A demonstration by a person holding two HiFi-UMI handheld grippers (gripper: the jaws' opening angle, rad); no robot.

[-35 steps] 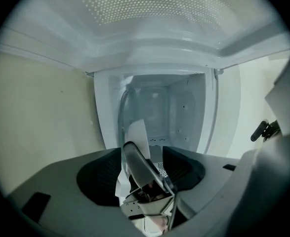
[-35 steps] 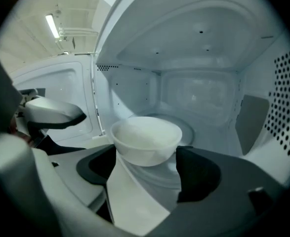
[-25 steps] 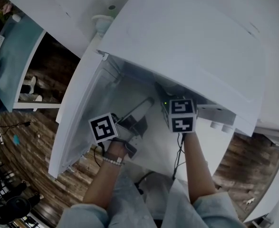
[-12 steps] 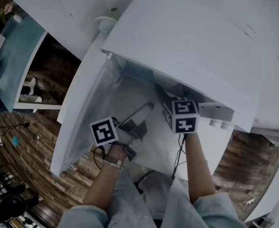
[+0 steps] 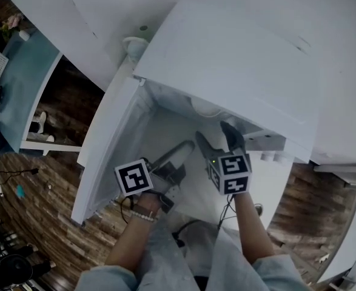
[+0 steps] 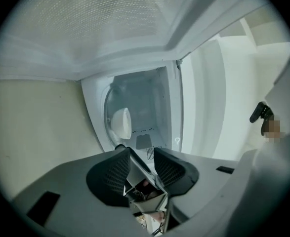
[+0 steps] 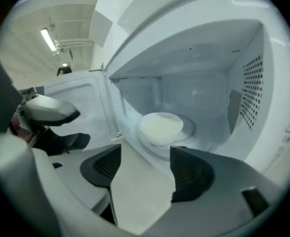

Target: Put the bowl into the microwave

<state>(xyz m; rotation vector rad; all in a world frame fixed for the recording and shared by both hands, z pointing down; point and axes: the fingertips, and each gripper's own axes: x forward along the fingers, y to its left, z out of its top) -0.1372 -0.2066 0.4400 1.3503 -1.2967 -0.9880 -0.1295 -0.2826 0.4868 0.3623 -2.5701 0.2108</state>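
Observation:
A white bowl (image 7: 160, 126) stands on the turntable inside the white microwave (image 5: 238, 59), whose door (image 5: 111, 144) hangs open to the left. The left gripper view shows the bowl (image 6: 121, 123) deep in the cavity. My right gripper (image 5: 214, 135) hovers at the cavity's mouth. Its jaws (image 7: 145, 152) are wide apart and closing with nothing between them; the bowl lies ahead of the tips. My left gripper (image 5: 181, 152) is lower left of it, by the open door. Its jaws (image 6: 141, 152) are closing to a narrow gap and hold nothing.
The microwave's top overhangs the cavity and hides the bowl in the head view. A small white round object (image 5: 135, 41) sits by the wall behind the door hinge. A teal table (image 5: 20, 71) stands far left over the wooden floor (image 5: 50, 187). A cable (image 5: 226, 211) hangs below my right forearm.
My right gripper has drawn back out from under the microwave's top, so its jaws now show in the head view. Both arms sit slightly lower in that view.

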